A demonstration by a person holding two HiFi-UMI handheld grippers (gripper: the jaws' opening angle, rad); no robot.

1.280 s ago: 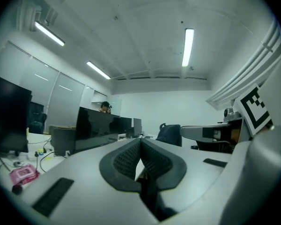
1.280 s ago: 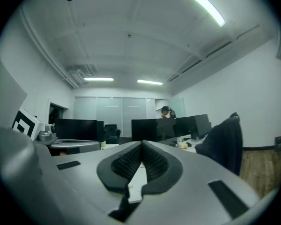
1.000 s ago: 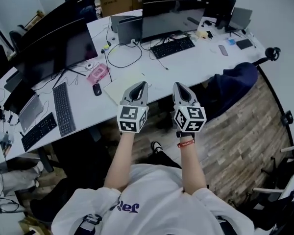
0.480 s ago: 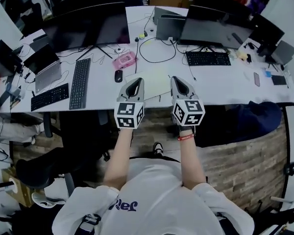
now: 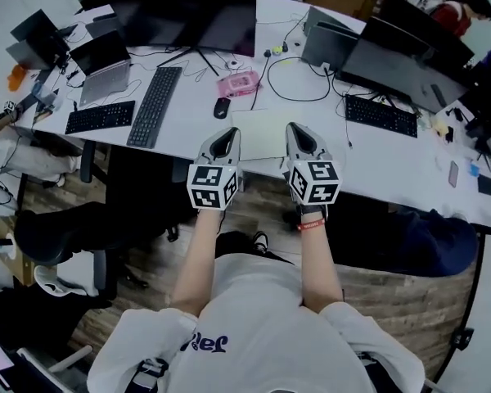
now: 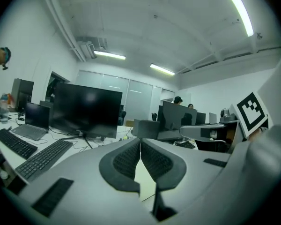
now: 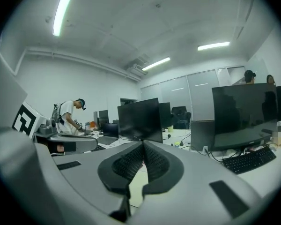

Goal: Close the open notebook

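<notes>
The open notebook (image 5: 260, 133) lies flat on the white desk (image 5: 188, 129) near its front edge, showing pale blank pages. My left gripper (image 5: 231, 133) hovers at the notebook's left edge with its jaws shut and nothing in them. My right gripper (image 5: 295, 128) is at the notebook's right edge, also shut and empty. In the left gripper view the closed tips (image 6: 140, 141) meet, and a strip of the pale notebook page (image 6: 145, 182) shows beneath them. The right gripper view has the same closed tips (image 7: 143, 145) above the notebook page (image 7: 136, 189).
Behind the notebook sit a black mouse (image 5: 222, 107), a pink object (image 5: 239, 83), a keyboard (image 5: 155, 105) and a large monitor (image 5: 192, 11). A laptop (image 5: 106, 64) is at the left, another keyboard (image 5: 380, 115) at the right. A black chair (image 5: 57, 228) stands below the desk.
The person has turned to face the desk, and both grippers came forward and down. The notebook now lies between their tips. Both stay shut.
</notes>
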